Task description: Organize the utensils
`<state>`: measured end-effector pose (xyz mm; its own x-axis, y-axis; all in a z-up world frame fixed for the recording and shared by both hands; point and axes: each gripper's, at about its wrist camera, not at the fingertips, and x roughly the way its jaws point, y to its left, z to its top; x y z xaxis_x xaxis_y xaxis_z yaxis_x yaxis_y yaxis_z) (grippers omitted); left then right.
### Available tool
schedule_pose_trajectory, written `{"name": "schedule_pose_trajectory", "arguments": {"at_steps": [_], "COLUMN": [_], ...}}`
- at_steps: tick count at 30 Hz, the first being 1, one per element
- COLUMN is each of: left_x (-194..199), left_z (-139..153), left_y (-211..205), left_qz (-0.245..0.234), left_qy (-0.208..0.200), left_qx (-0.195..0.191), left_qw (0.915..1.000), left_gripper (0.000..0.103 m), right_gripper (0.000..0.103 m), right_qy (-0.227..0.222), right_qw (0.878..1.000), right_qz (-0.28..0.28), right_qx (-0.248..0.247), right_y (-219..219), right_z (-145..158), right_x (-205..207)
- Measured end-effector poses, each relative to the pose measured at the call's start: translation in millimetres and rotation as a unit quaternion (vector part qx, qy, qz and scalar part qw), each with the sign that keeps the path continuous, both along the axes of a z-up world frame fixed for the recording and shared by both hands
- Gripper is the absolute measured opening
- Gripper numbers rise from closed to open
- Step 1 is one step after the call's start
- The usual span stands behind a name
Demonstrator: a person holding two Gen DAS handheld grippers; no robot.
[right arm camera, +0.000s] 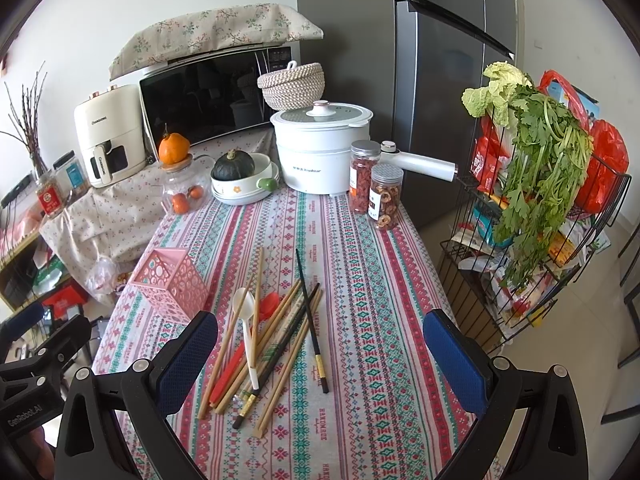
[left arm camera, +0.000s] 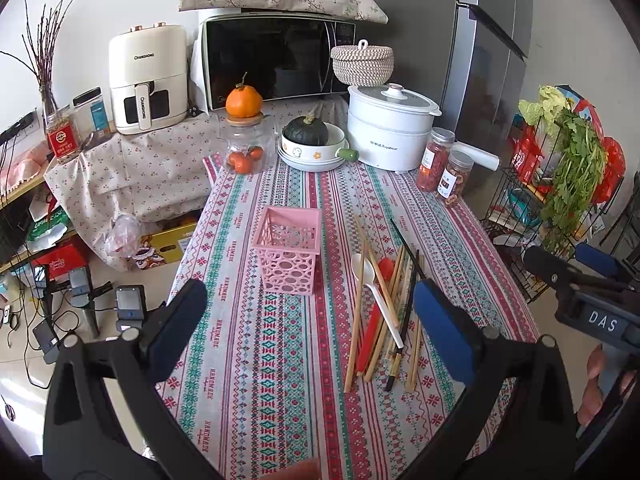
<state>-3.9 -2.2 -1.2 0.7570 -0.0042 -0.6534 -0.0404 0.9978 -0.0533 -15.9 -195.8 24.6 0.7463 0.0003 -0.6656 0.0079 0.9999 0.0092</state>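
A pink perforated utensil holder (left arm camera: pixel 290 252) (right arm camera: pixel 170 282) stands upright and empty on the patterned tablecloth. To its right lies a loose pile: several bamboo chopsticks (left arm camera: pixel 356 320) (right arm camera: pixel 280 354), black chopsticks (left arm camera: pixel 408 300) (right arm camera: pixel 310 320), a white spoon (left arm camera: pixel 374 292) (right arm camera: pixel 248 332) and a red spoon (left arm camera: pixel 378 308) (right arm camera: pixel 240 350). My left gripper (left arm camera: pixel 310 328) hovers open, low over the table's near end, below the holder. My right gripper (right arm camera: pixel 320 364) is open too, with the pile just beyond its left finger; it also shows at the edge of the left wrist view (left arm camera: pixel 560 272).
At the table's far end stand a glass jar with oranges (left arm camera: pixel 246 148), a bowl holding a dark squash (left arm camera: pixel 312 146), a white electric pot (left arm camera: pixel 390 128) and two snack jars (left arm camera: pixel 444 170). A wire rack with greens (right arm camera: pixel 532 208) stands right of the table; a fridge is behind it.
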Motion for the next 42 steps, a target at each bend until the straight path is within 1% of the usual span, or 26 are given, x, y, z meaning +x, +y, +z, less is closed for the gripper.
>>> {"name": "schedule_pose_trajectory", "arguments": {"at_steps": [21, 26, 29, 32, 34, 37, 40, 41, 42], "left_x": [0, 6, 15, 29, 41, 63, 82, 90, 97], "left_z": [0, 1, 2, 5, 6, 4, 0, -3, -6], "left_y": [2, 7, 5, 3, 1, -6, -20, -27, -31], "left_qz": [0.000, -0.003, -0.004, -0.010, -0.023, -0.048, -0.068, -0.074, -0.079], "left_qy": [-0.001, 0.009, 0.016, 0.027, 0.040, 0.075, 0.094, 0.105, 0.113], "left_qx": [0.002, 0.008, 0.023, 0.036, 0.034, 0.010, -0.012, -0.017, -0.020], "left_qw": [1.0000, 0.9999, 0.9996, 0.9989, 0.9984, 0.9960, 0.9931, 0.9916, 0.9902], "left_gripper": [0.102, 0.102, 0.103, 0.103, 0.102, 0.102, 0.102, 0.102, 0.098], "right_gripper": [0.103, 0.103, 0.103, 0.103, 0.103, 0.103, 0.103, 0.103, 0.103], "right_qy": [0.008, 0.011, 0.019, 0.039, 0.055, 0.084, 0.115, 0.124, 0.130], "right_qw": [1.000, 1.000, 1.000, 0.999, 0.998, 0.996, 0.993, 0.992, 0.991], "right_qz": [0.001, 0.004, 0.004, 0.003, 0.001, 0.003, 0.004, 0.002, -0.001], "right_qx": [0.001, -0.004, -0.012, -0.005, 0.007, 0.019, 0.019, 0.015, 0.013], "right_y": [-2, -3, -3, -7, -11, -16, -21, -23, -27], "right_z": [-7, -6, -6, -7, -6, -7, -14, -18, -22], "right_x": [1, 3, 8, 19, 30, 53, 80, 89, 96]}}
